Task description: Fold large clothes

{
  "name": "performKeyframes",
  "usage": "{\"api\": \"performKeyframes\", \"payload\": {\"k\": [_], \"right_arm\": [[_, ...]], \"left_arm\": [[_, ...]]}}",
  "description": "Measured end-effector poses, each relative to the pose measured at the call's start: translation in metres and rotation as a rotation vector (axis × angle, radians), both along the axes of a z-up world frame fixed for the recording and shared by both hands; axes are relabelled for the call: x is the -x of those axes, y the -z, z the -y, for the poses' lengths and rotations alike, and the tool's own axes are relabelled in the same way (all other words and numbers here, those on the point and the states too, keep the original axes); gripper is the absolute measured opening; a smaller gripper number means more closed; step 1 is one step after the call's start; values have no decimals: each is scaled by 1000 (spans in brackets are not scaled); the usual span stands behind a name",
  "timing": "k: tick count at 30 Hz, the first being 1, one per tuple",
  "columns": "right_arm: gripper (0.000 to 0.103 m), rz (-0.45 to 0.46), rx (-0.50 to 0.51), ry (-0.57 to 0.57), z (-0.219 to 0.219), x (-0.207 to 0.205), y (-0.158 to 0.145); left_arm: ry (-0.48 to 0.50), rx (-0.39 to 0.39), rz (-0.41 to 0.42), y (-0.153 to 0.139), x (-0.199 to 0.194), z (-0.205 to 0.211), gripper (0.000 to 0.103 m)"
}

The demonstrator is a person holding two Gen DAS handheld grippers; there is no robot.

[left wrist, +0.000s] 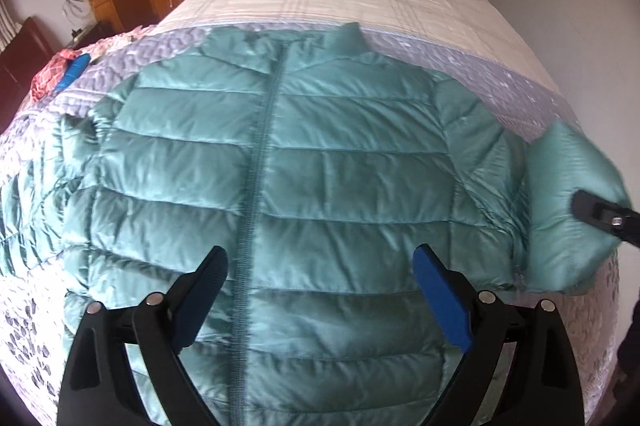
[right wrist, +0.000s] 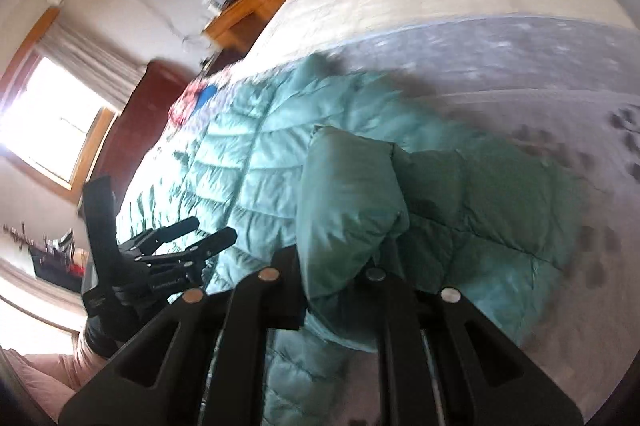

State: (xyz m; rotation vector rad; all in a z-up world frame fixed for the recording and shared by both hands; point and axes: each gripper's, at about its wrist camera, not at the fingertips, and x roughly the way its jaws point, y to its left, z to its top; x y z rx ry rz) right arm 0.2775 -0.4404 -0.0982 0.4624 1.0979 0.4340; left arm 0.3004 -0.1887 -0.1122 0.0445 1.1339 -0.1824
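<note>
1. While the teal puffer jacket (left wrist: 280, 166) lies front-up and zipped on the grey quilt (left wrist: 480, 74) of the bed, you are only at the first fold: its body is still spread flat.
2. Your right gripper (right wrist: 340, 274) is clamped on the right sleeve (left wrist: 568, 194), which is lifted and doubled toward the chest but not yet laid down.
3. Your left gripper (left wrist: 320, 274) hovers over the lower front with its jaws spread wide, holding nothing.
4. Left to do, by my judgement: lay this sleeve across, fold in the left sleeve (left wrist: 36, 194), then fold the body.
5. No brand, label or writing can be read on the jacket or elsewhere.
</note>
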Motion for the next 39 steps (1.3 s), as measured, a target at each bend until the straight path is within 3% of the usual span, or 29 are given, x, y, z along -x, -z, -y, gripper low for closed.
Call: {"api": "performKeyframes", "payload": {"k": [4, 7, 10, 13, 15, 19, 21, 26, 28, 30, 31, 33, 35, 39], "right_arm": [[17, -58, 17, -45, -27, -19, 20], [31, -72, -26, -84, -38, -22, 24], [42, -39, -127, -130, -42, -16, 14], [43, 14, -194, -148, -36, -7, -5], [43, 36, -172, -98, -17, 0, -15], [45, 42, -18, 78, 31, 15, -21], [45, 19, -23, 160, 61, 23, -16], [45, -33, 4, 282, 100, 38, 7], [45, -52, 14, 302, 100, 41, 17], [45, -61, 23, 311, 102, 44, 23], [45, -60, 27, 317, 103, 46, 25], [45, -51, 13, 328, 107, 48, 23], [45, -40, -9, 336, 111, 52, 18], [45, -34, -46, 328, 111, 49, 16]], "left_arm": [[-38, -8, -8, 4, -3, -19, 94], [-65, -9, -17, 8, -7, -30, 94], [-79, 6, -23, 9, -9, -37, 94], [-86, 55, -32, 7, -9, -41, 94], [-81, 106, -34, 3, -9, -43, 94], [-46, 230, -54, -1, -7, -39, 94], [-20, 285, -86, 2, -9, -30, 94], [80, 311, -150, 17, -13, 14, 92], [99, 311, -185, 25, -15, 29, 80], [118, 318, -225, 33, -17, 41, 56], [118, 325, -235, 36, -17, 44, 49], [124, 348, -236, 39, -19, 47, 15], [118, 378, -222, 37, -19, 43, 6], [78, 362, -76, 3, -18, 11, 4]]}}
